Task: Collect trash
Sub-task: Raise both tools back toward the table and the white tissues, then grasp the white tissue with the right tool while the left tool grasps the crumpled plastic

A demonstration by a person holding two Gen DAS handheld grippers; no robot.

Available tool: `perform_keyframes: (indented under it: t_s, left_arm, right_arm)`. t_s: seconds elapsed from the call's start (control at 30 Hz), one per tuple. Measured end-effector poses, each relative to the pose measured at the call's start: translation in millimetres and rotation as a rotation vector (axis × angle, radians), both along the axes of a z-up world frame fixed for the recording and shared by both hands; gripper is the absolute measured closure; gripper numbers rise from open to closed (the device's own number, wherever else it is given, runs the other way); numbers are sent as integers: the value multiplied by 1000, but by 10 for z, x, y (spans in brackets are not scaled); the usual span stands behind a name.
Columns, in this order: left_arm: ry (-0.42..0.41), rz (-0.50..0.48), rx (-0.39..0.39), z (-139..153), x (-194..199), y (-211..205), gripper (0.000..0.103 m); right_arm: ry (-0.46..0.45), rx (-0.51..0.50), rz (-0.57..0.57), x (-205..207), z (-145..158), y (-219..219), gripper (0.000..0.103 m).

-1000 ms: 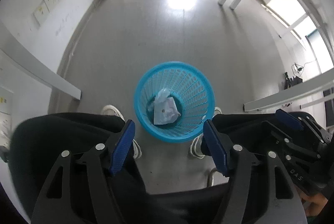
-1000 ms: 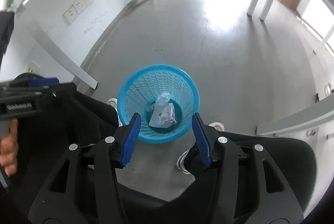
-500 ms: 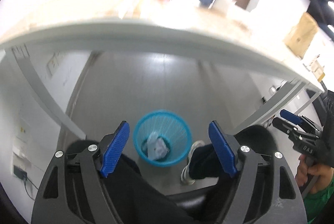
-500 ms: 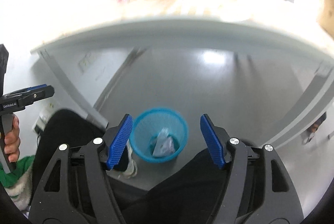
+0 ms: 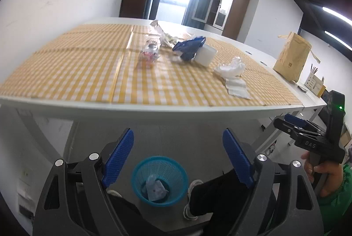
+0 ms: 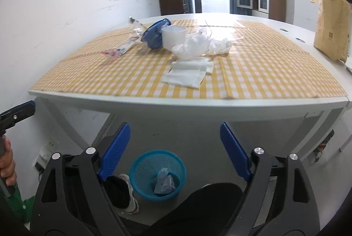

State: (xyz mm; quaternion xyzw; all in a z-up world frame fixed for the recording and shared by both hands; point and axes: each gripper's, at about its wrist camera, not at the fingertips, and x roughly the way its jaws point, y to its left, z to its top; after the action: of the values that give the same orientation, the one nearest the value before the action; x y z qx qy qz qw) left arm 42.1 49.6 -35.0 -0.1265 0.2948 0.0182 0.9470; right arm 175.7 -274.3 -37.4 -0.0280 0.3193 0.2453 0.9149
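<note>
Both tongs: left tongs and right tongs standing wide, just opening, nothing between.
Bin: sitting under bench, holding trash.

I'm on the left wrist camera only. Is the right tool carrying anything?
Observer: No. From its own camera, the right tool has nothing between its pads; its jaws have just been opening and stand wide.
Operator: That white block looks blurred to me. What is it?
Observer: An open-topped white tub, standing upright.
Operator: Anything lying left of it?
Observer: A colourful wrapper, lying flat, further left in that view.
</note>
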Motion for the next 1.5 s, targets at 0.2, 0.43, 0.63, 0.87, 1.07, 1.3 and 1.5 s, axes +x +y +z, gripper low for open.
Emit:
perform_keyframes:
  t_s: [0.2,0.43,0.63,0.87,1.07,1.3,1.5]
  left_arm:
    - [-29,-63,24,182,264,-88,21]
    - [-19,-126,32,173,556,-106,20]
    - [7,-145,19,136,843,-100,20]
    - [20,-174,79,245,1279,-233,20]
    - [49,-222,50,228,1744,-331,19]
    - [118,-326,19,148,2410,-662,19]
    - [155,-366,129,84,2826,-990,19]
  right_arm:
    - [16,-2,-10,322,-18,186,16]
    - [17,-22,-12,727,-11,347,16]
    - [34,-47,-7,1070,-67,497,17]
    - [73,-36,3,1360,-263,511,28]
    - [44,-44,13,1394,-321,520,34]
    - [24,-53,-12,1376,-338,413,65]
    - [45,-8,3,1438,-337,238,83]
